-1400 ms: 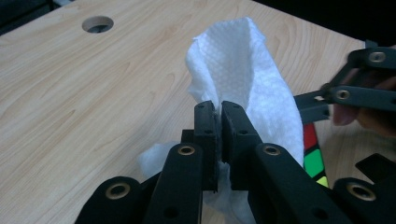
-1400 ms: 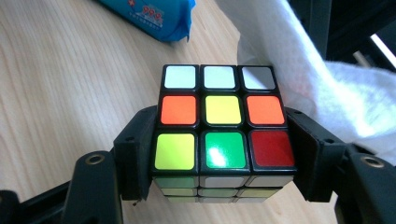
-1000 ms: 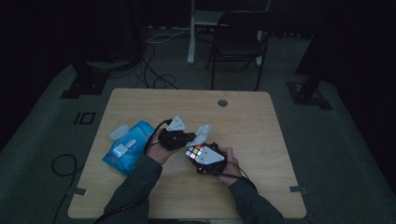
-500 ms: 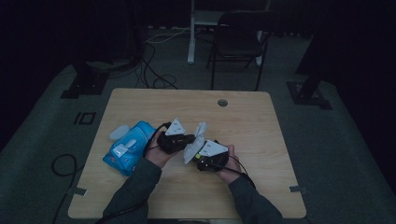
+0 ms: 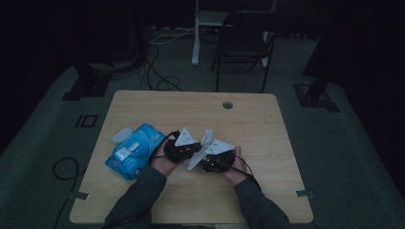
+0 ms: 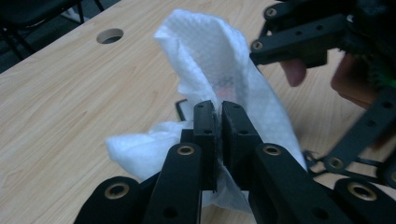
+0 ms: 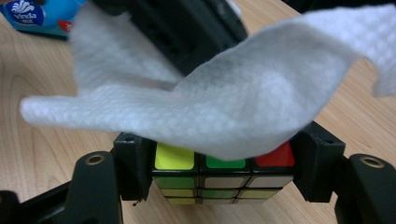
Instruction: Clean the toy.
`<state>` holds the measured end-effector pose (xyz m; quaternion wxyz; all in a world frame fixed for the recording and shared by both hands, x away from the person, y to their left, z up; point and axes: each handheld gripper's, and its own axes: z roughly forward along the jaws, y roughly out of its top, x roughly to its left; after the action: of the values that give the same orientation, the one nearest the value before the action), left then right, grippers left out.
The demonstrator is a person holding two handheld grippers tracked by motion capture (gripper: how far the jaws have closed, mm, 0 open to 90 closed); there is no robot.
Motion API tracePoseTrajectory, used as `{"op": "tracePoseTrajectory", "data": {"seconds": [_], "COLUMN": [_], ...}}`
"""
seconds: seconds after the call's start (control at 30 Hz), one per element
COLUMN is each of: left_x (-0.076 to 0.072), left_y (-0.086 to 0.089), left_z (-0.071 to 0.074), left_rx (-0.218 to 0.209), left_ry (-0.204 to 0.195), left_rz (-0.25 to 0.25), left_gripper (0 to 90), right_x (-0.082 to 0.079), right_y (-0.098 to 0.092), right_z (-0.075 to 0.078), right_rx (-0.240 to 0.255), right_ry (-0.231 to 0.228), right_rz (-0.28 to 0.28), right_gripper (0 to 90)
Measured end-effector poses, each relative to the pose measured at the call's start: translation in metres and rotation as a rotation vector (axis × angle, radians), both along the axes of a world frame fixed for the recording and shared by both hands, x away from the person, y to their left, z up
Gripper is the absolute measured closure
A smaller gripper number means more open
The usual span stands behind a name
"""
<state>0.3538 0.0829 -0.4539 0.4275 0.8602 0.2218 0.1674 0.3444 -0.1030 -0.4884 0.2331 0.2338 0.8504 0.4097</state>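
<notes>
A white tissue (image 6: 210, 56) is pinched between the pads of my left gripper (image 6: 217, 109), which is shut on it. It drapes across the top face of a colour-tiled puzzle cube (image 7: 201, 179). My right gripper (image 7: 219, 163) is shut on that cube, one pad on each side; yellow, green and red tiles peek out below the tissue (image 7: 224, 107). In the high view the left gripper (image 5: 191, 151) and the right gripper (image 5: 215, 157) meet at the table's front middle, with the tissue (image 5: 204, 143) rising between them. The cube is hidden there.
A blue tissue pack (image 5: 136, 150) lies left of my hands, and it also appears at the top left (image 7: 37, 16). The wooden table (image 5: 258, 129) has a cable hole (image 5: 228, 105) near its far edge. A chair (image 5: 243, 38) stands beyond the table.
A second ago the cube's coloured face showed in the high view. The left gripper has since drawn the tissue over it, and the right gripper has turned its grey plate upward.
</notes>
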Motion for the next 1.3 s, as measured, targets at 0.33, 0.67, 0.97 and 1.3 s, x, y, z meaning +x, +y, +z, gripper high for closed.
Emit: {"op": "tracePoseTrajectory", "data": {"seconds": [0.33,0.67,0.97,1.3], "left_x": [-0.008,-0.008,0.000,0.007], "left_y": [-0.009,-0.010,0.000,-0.003], "left_z": [-0.001,-0.001,0.003,-0.002], "left_rx": [-0.028,-0.043,-0.061,-0.063], "left_ry": [0.017,0.025,0.013,0.008], "left_rz": [-0.051,-0.063,-0.021,0.027], "left_gripper": [85.8,85.9,85.6,85.3], "right_x": [0.004,0.006,0.005,0.003], "right_y": [-0.003,-0.004,-0.005,0.003], "right_z": [0.003,0.003,0.007,0.003], "right_rx": [0.022,0.021,0.036,0.023], "right_ry": [0.019,0.020,0.022,0.048], "right_rz": [-0.008,-0.015,-0.014,0.031], "right_gripper": [34.0,34.0,34.0,34.0]}}
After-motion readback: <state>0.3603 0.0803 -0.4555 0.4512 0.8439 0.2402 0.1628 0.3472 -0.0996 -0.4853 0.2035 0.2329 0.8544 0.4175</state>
